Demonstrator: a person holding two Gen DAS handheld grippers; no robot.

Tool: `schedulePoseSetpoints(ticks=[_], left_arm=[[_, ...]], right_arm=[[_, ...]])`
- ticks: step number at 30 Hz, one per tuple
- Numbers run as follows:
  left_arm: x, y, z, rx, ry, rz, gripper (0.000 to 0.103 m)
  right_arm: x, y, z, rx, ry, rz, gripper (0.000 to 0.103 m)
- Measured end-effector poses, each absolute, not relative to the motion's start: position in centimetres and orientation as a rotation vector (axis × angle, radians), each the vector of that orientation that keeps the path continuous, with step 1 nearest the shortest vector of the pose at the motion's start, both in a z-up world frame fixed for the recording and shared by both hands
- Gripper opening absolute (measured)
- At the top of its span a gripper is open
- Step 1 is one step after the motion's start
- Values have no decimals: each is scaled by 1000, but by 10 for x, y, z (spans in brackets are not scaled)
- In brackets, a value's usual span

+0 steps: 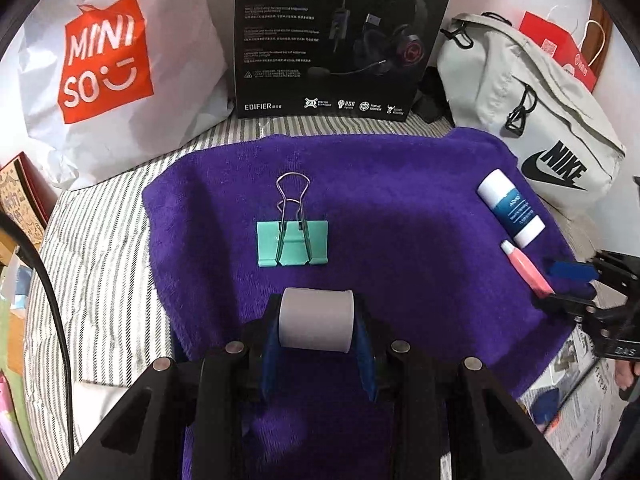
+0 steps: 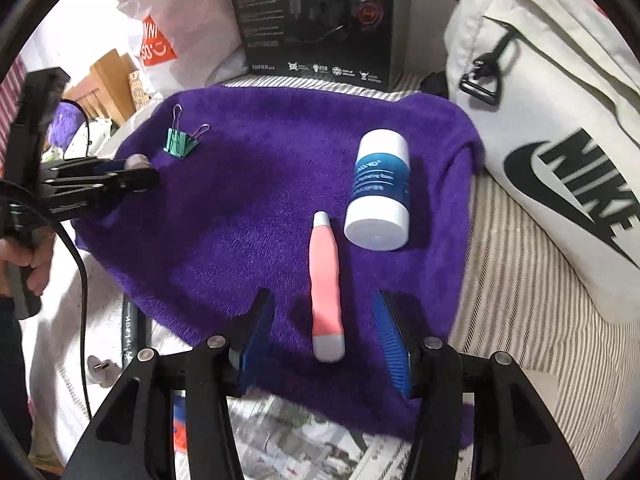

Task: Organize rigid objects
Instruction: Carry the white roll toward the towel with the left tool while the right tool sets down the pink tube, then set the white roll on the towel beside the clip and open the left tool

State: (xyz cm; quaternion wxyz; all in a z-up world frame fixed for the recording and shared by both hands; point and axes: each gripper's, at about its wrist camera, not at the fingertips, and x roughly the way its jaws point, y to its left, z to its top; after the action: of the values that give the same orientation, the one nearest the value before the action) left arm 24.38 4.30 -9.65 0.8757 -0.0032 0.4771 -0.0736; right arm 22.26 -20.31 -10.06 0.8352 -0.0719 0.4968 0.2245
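Nearest, the left gripper (image 1: pixel 316 326) is clamping a grey cylinder (image 1: pixel 316 320) between its blue pads, just above the purple towel (image 1: pixel 400 208). The right gripper (image 2: pixel 326 332) is standing with jaws apart, a pink tube (image 2: pixel 326 284) lying loose between them on the towel. Farther out, a white-and-blue bottle (image 2: pixel 380 192) is lying just beside the tube's tip, and a green binder clip (image 1: pixel 292 242) is resting well apart. Beyond, a black headset box (image 1: pixel 340 40) is standing upright.
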Motion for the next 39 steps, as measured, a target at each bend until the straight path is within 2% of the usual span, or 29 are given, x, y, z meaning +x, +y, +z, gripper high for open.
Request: schedulePoseSetpoints(ticks=[17,20,23,29,32,39], left_arm=[[253,35,-99,94,984,-99,33],[250,35,-99,93,984,-95,39],[247,35,-99,94,998,-76,55],[231,39,-97,76,1005,-62,56],[215,36,-87,80,971,-53,56],[171,27,-64,107,927,-65,56]], right_arm=[[163,-226,-65,-12,981,452,57],[151,-222,-65,-24,989,463,57],[142,-219,-70,-12,1011,468,57],[121,-219,-84,18,1048,455,57],[120,-217,-91,16,1053,424,54],[126,-206,-100,13,1046,399,41]])
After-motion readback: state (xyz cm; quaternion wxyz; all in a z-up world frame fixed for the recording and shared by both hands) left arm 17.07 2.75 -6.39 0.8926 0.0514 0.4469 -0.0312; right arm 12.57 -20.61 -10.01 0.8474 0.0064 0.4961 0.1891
